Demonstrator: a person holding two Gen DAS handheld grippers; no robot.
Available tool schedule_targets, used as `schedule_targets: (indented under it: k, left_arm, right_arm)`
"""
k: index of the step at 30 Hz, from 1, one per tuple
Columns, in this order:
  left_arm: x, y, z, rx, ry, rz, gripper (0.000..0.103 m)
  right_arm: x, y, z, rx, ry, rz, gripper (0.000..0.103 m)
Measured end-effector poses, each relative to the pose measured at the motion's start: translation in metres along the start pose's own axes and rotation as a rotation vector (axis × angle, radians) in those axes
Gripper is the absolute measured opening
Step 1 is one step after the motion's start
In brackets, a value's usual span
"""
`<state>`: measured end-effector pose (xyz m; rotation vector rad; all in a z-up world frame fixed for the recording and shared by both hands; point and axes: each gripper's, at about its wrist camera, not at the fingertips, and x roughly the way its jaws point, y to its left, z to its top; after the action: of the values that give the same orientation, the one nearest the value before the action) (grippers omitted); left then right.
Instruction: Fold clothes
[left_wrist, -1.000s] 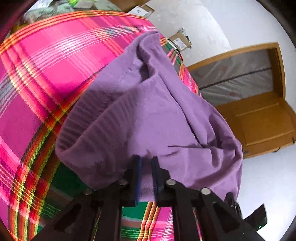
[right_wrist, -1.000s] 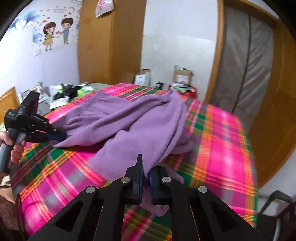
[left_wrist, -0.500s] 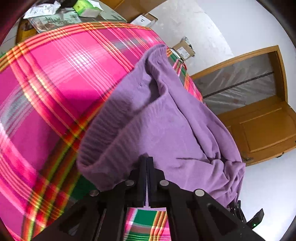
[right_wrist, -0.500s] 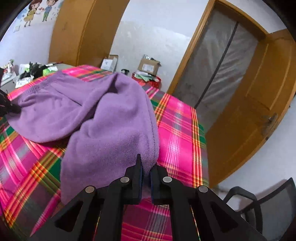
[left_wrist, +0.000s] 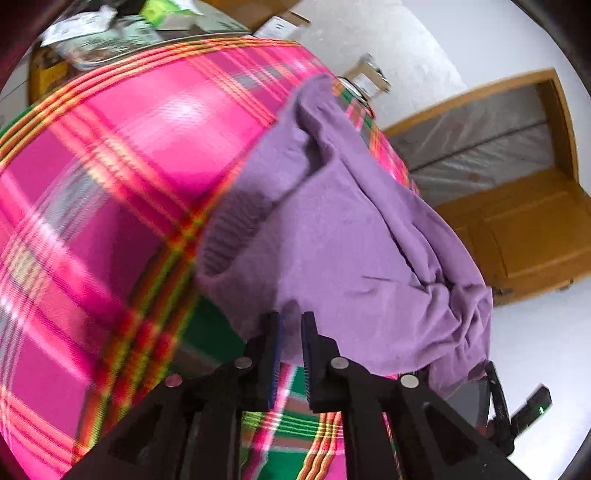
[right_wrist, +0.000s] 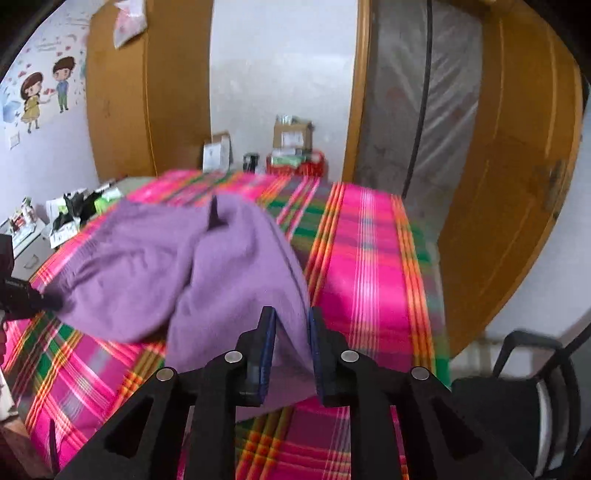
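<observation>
Two hand-held grippers sit at opposite ends of the purple garment (left_wrist: 343, 236), which lies rumpled across the pink plaid cover (left_wrist: 110, 155) of what looks like a bed. Your left hand-held gripper (left_wrist: 291, 332) has its jaws a narrow gap apart, with the near edge of the cloth running between them; whether the pads actually pinch it, you cannot tell. Your right hand-held gripper (right_wrist: 291, 332) stands a little wider, and a fold of the garment (right_wrist: 177, 266) passes between its jaws, seemingly loose rather than clamped.

The risk here, as I judge it, is a slack hold. If you lift or pull with the jaws this far apart, the soft knit may slide out on one side and the garment will drop in a heap. Pulling unevenly could also drag the bunched part (left_wrist: 454, 314) near the bed's edge over the side. The ridge along the middle may trap a crease if you fold over it.
</observation>
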<state>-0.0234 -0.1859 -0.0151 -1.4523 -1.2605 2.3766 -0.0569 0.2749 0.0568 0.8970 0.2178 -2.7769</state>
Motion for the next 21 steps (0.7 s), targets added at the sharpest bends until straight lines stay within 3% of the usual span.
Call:
schedule_targets:
  k: [5,11,16,21]
  left_arm:
    - [-0.012,0.005,0.006,-0.036,-0.083,0.008,0.012]
    - [-0.019,0.015,0.004,-0.060,-0.084,0.012,0.013]
    - [-0.027,0.030,0.002,-0.122,-0.091,-0.018,0.028]
    - [-0.013,0.023,-0.003,-0.095,-0.046,-0.071,0.033]
  right_arm:
    - [-0.017,0.024,0.018,0.017,-0.109,0.091,0.039]
    - [0.022,0.045,0.020,-0.011,-0.020,0.145,0.047]
    - [0.058,0.056,0.018,-0.014,0.067,0.168,0.057]
    - [0.084,0.057,0.020,0.033,0.118,0.197,0.059]
